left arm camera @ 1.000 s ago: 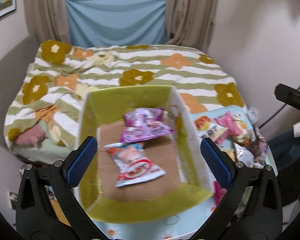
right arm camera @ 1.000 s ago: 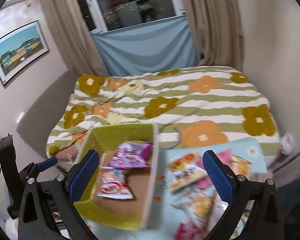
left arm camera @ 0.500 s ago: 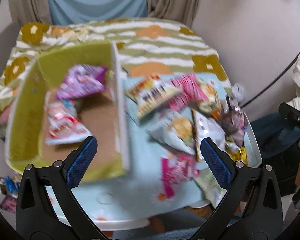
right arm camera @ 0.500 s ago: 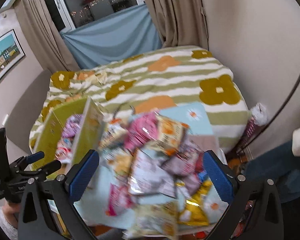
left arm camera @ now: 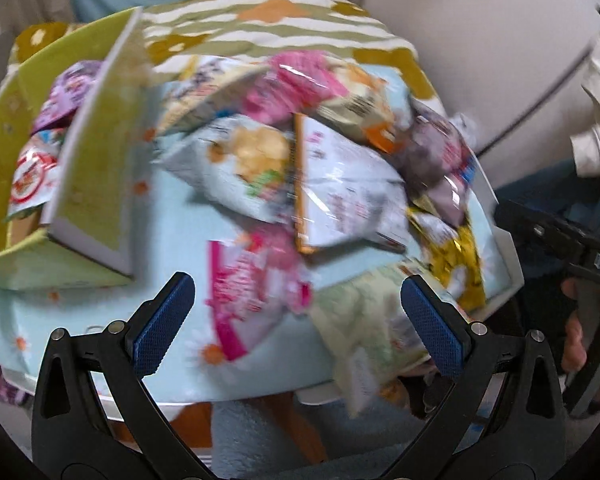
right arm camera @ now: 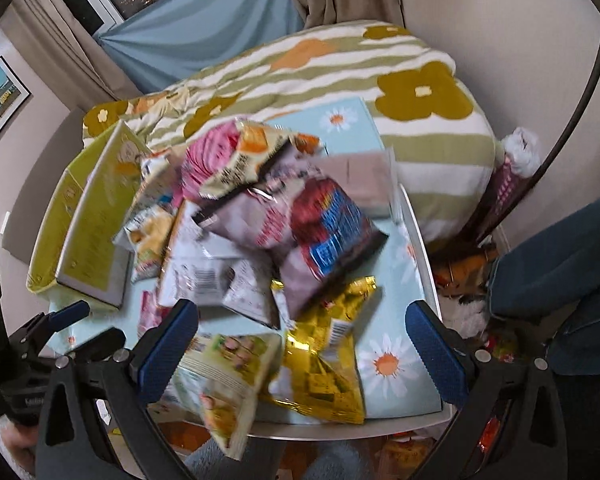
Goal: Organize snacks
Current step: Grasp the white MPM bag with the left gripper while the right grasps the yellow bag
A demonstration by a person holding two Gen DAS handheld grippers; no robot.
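Daisy-print tabletop (right arm camera: 384, 364), both claws now swung from box to snack heap.

Left gripper (left arm camera: 298, 312) and right gripper (right arm camera: 302, 340) hang spread wide, empty; a pink packet (left arm camera: 256, 284) lies just ahead between the left fingers, the green box (left arm camera: 96, 168) with two packets farther off left: next pick begins.

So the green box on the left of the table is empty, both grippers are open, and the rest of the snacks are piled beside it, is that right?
Not quite: the green box is not empty. The left wrist view shows a purple packet and a red and white packet inside it. The rest holds: the left gripper and right gripper are open, and the other snacks are piled beside the box.
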